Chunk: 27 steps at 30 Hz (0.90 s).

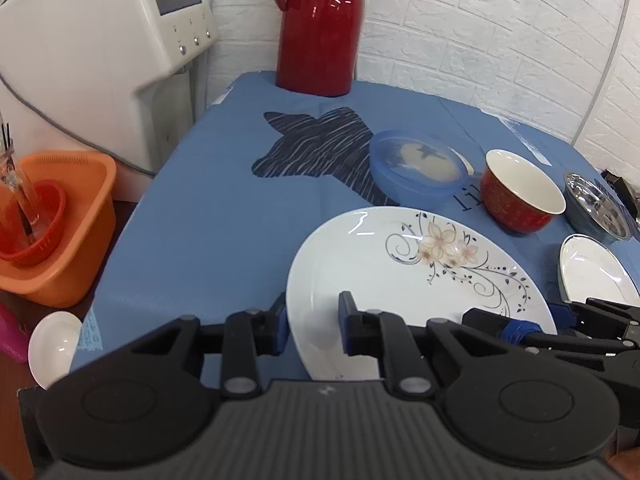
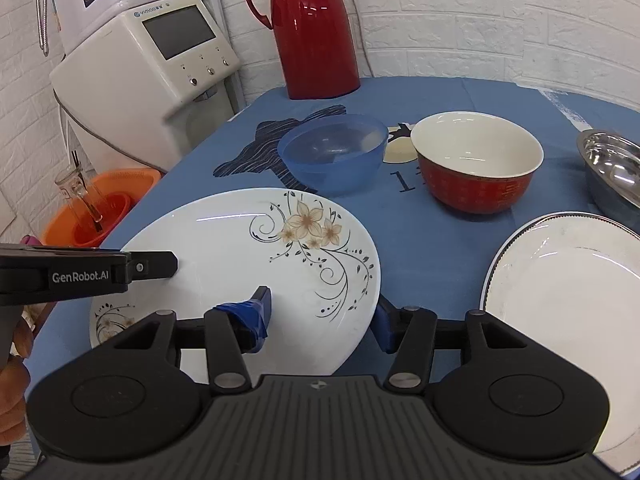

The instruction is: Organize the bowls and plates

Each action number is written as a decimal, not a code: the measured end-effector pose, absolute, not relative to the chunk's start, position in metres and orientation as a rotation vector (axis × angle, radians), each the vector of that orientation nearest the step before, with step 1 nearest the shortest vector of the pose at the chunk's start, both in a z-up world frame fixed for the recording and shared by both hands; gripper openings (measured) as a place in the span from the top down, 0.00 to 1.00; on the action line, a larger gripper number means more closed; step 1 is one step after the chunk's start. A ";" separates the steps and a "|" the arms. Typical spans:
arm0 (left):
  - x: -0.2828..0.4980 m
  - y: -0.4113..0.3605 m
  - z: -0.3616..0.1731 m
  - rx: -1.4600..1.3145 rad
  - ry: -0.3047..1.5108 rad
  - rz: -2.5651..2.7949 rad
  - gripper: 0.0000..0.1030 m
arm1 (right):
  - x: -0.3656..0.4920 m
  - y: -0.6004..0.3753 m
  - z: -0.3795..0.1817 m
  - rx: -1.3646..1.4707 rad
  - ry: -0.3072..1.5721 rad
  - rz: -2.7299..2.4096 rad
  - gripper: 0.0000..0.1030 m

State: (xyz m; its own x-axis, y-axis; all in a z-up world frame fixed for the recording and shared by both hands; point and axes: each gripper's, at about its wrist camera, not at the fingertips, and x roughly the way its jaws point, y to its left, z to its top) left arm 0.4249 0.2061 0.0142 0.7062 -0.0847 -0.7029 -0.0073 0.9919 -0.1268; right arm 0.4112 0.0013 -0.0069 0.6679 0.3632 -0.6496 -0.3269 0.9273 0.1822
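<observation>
Both grippers straddle the floral plate (image 2: 248, 264), left gripper (image 1: 314, 322) on its left rim, right gripper (image 2: 322, 312) on its right rim, jaws open, not yet pinching.

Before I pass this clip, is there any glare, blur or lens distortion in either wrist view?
Left wrist view: soft focus overall, streaky glare on the red thermos, and fisheye bending of the brick wall. Right wrist view: sharper, with thin highlight lines on the floral plate, a reflection on the steel bowl, and dark vignette corners.
</observation>
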 end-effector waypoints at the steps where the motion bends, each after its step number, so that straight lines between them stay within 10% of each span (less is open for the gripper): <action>1: 0.421 0.206 0.015 -0.118 0.780 -0.040 0.87 | 0.408 0.001 -0.006 0.053 0.742 0.391 0.62; 27: 0.249 0.188 0.022 -0.108 0.731 -0.057 0.87 | 0.255 -0.021 0.005 0.135 0.685 0.417 0.59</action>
State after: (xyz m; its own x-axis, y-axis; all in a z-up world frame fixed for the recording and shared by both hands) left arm 0.2491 0.1884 0.0221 0.7435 -0.0895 -0.6627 0.0143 0.9929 -0.1180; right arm 0.2548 -0.0210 0.0055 0.6959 0.4168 -0.5848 -0.3291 0.9089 0.2561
